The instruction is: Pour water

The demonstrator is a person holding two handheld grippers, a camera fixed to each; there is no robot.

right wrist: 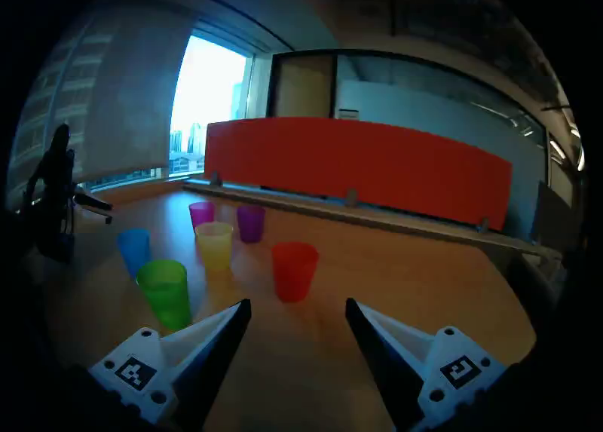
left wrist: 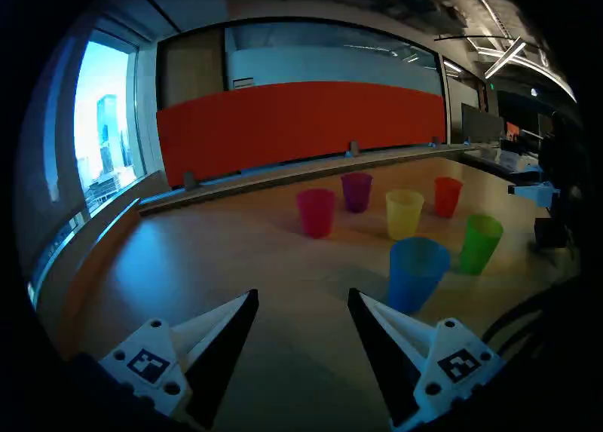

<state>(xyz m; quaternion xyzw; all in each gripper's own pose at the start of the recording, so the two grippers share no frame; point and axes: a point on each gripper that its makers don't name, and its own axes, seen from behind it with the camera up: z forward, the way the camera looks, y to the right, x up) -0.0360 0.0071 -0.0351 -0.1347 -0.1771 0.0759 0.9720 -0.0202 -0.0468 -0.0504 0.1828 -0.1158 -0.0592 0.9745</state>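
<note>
Several plastic cups stand upright on a wooden table (left wrist: 226, 266). In the left gripper view my left gripper (left wrist: 301, 304) is open and holds nothing; the blue cup (left wrist: 416, 272) is just beyond its right finger, with the green cup (left wrist: 479, 242), yellow cup (left wrist: 404, 212), pink cup (left wrist: 316, 212), purple cup (left wrist: 356, 191) and orange-red cup (left wrist: 447, 196) behind. In the right gripper view my right gripper (right wrist: 298, 311) is open and holds nothing. The orange-red cup (right wrist: 294, 271) is straight ahead, the green cup (right wrist: 165, 292) near its left finger, then the yellow cup (right wrist: 215, 245), blue cup (right wrist: 134, 250), pink cup (right wrist: 201, 213) and purple cup (right wrist: 250, 222).
A red partition panel (left wrist: 301, 127) runs along the table's far edge, with a window (left wrist: 105, 138) beside it. The other gripper, held by a dark figure, shows at the right edge (left wrist: 546, 198) of the left gripper view and the left edge (right wrist: 56, 198) of the right gripper view.
</note>
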